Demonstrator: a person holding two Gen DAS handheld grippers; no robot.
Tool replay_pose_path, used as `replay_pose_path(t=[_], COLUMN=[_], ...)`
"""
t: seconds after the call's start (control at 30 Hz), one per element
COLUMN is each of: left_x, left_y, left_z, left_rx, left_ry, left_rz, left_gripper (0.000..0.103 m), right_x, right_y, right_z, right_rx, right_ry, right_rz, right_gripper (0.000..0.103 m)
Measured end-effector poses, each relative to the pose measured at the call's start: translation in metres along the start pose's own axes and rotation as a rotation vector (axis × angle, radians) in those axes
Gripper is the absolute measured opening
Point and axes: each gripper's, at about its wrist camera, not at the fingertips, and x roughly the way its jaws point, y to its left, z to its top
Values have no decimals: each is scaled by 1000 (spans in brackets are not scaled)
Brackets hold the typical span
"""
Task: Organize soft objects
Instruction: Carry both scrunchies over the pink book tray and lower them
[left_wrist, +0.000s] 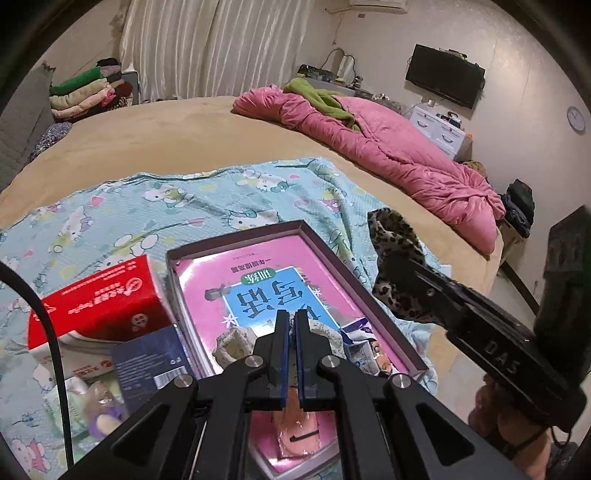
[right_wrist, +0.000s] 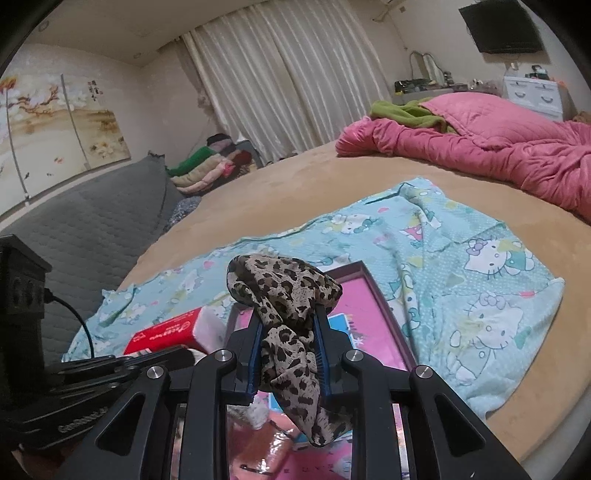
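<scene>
1. Right gripper (right_wrist: 286, 341): jaws clamped on leopard-print scarf (right_wrist: 284, 291), carried above shallow box (left_wrist: 373, 291).
2. Left gripper (left_wrist: 292, 350): jaws closed, empty.
3. Box holds several small items; scarf not yet placed.

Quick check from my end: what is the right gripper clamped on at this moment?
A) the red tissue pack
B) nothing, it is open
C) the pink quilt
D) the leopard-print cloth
D: in the right wrist view the right gripper has both blue pads pressed on the bunched leopard-print cloth, which hangs down between them above the shallow box.
</scene>
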Motion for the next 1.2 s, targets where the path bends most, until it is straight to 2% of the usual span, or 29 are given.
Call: replay_pose_path(t=[0.33, 0.73, 1.2], left_x=[28, 32, 42], left_y=[4, 1, -5], left_z=[-28, -61, -76], left_rx=[2, 21, 32], left_ry=[89, 139, 181], left_rz=[14, 3, -8], left_gripper=[3, 3, 3], right_x=[19, 34, 47], right_y=[-3, -2, 6], right_z=[-11, -31, -53], right_rx=[-18, -47, -63], right_ry=[105, 212, 329], right_rz=[-20, -43, -72], right_gripper=[25, 25, 25])
